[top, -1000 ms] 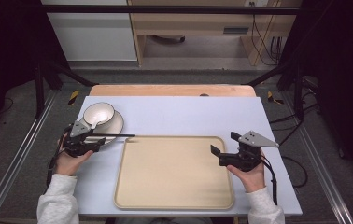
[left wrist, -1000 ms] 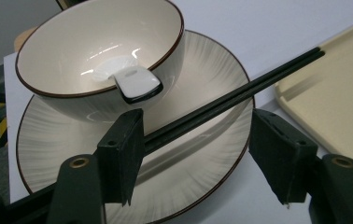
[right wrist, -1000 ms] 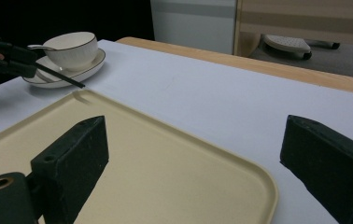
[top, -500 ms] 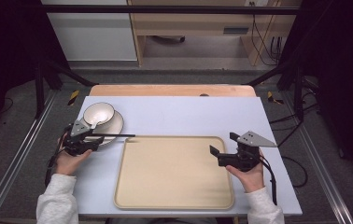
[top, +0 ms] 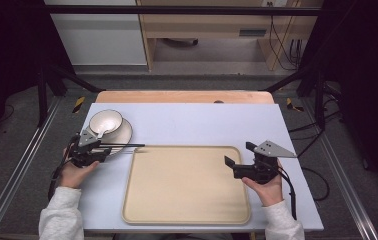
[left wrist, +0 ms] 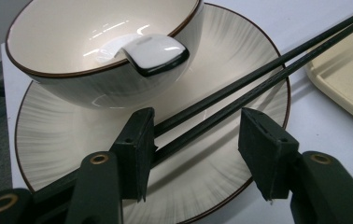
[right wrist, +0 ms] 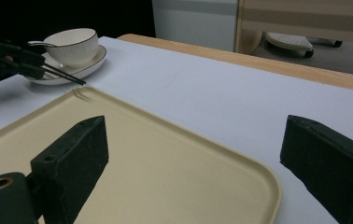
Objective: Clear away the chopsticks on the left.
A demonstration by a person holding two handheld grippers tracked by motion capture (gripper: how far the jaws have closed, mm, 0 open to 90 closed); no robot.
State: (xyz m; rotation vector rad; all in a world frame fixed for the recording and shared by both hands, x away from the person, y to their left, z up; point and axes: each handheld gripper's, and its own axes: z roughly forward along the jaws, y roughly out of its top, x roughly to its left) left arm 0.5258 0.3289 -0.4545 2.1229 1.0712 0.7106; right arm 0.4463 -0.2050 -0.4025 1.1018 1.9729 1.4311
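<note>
Closing on the pair of black chopsticks (left wrist: 240, 84) is the step in hand for the left hand-held gripper (left wrist: 198, 144). Its jaws have just been closing, and the chopsticks lie between them: the near stick already leans against the inner face of one jaw, while the other jaw stands apart from both sticks with a clear gap, so nothing is pinched yet. The chopsticks rest across the rim of the plate (left wrist: 62, 154) near the table's left edge, and their tips reach over the near left corner of the beige tray (top: 187, 185).

To do this well, I think the jaws should meet both sticks together, so that they stay side by side and do not cross or roll one over the other. The grip is near the thick ends, so the long free part may swing down; a firm and level hold would help. The bowl (left wrist: 95, 46) with the white spoon (left wrist: 151, 53) in it stands on the same plate, very near the jaw, so the lift should go upward and not toward the bowl.

The right hand-held gripper (top: 238, 156) hangs with its jaws spread wide and nothing between them, over the right side of the tray.

For moving there is much open room: the tray is bare, and the table behind it up to the far edge is free. The left edge of the table is close to the plate.
</note>
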